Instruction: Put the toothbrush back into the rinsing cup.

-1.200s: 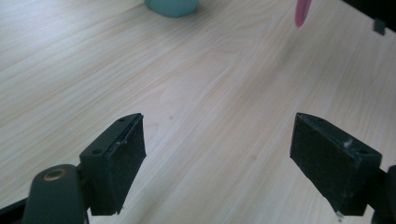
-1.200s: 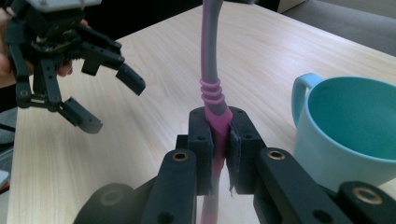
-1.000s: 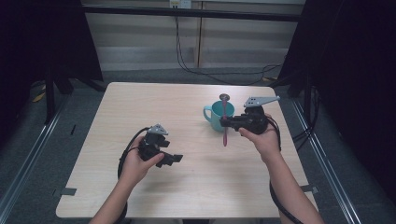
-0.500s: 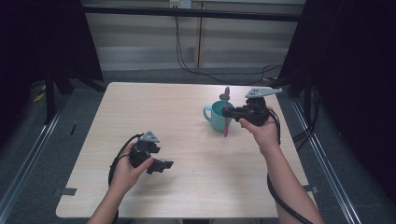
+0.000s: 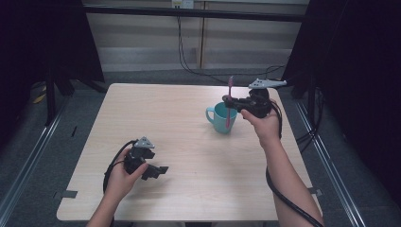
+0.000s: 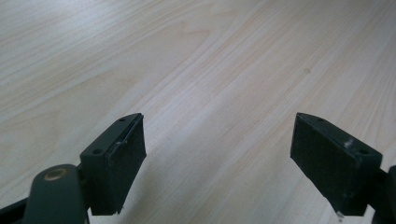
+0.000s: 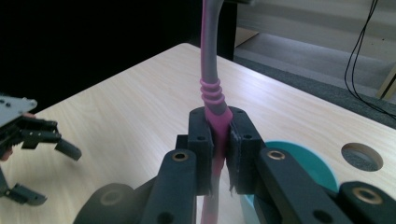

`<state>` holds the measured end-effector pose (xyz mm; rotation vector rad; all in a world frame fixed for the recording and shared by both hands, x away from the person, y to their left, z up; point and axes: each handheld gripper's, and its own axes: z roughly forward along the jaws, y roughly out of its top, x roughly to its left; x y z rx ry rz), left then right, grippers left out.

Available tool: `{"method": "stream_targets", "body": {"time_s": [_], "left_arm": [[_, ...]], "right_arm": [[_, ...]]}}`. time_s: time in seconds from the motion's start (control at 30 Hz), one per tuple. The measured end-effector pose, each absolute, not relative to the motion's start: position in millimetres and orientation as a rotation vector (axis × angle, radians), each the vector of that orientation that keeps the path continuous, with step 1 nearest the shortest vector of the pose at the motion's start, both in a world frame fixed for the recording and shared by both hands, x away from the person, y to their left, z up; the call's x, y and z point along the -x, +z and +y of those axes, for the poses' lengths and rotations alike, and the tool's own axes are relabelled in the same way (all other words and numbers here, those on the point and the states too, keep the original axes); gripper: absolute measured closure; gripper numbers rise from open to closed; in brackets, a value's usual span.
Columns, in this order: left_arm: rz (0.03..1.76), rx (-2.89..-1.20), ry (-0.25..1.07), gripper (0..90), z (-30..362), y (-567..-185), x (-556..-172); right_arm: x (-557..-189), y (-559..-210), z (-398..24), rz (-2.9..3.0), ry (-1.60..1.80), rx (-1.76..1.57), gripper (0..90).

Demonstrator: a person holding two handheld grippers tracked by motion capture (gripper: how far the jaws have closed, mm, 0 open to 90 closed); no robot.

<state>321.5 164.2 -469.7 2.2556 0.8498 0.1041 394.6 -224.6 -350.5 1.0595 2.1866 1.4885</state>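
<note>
The right tool [image 5: 235, 102] is clamped tight on a pink toothbrush [image 5: 229, 101], its jaws pinching the handle just below the ribbed grip, as the right gripper view shows plainly [image 7: 215, 126]. The brush stands nearly upright, its head pointing up above the tool and its lower end hanging in front of, or just over, the teal mug [image 5: 221, 118]; from the high view it is hard to tell whether the tip is inside the rim or outside it. The mug sits upright on the right half of the wooden surface [image 5: 179, 142], handle turned toward the left. The left tool [image 5: 158, 171] rests low over the near left part of the surface, well apart from the mug, with its jaws spread wide and nothing between them [image 6: 219, 158]; only bare wood lies ahead of it. By my reading the grasp is done and the brush is lifted and aligned with the mug, so what remains is lowering it into the mug and letting go. The left tool seems to have no part in this step.
</note>
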Motion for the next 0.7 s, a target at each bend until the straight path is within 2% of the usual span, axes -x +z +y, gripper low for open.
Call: {"method": "stream_targets", "body": {"time_s": [0.3, 0.7], "left_arm": [[0.848, -2.249, 0.123, 18.0, 168.3, -469.8, -320.4], [0.865, -2.250, 0.116, 18.2, 177.6, -480.1, -321.1]], "right_arm": [[-402.3, -346.0, -226.1, 2.130, 1.521, -1.083, 81.4], [-424.4, -358.2, -235.8, 2.024, 1.507, -1.155, 81.4]]}}
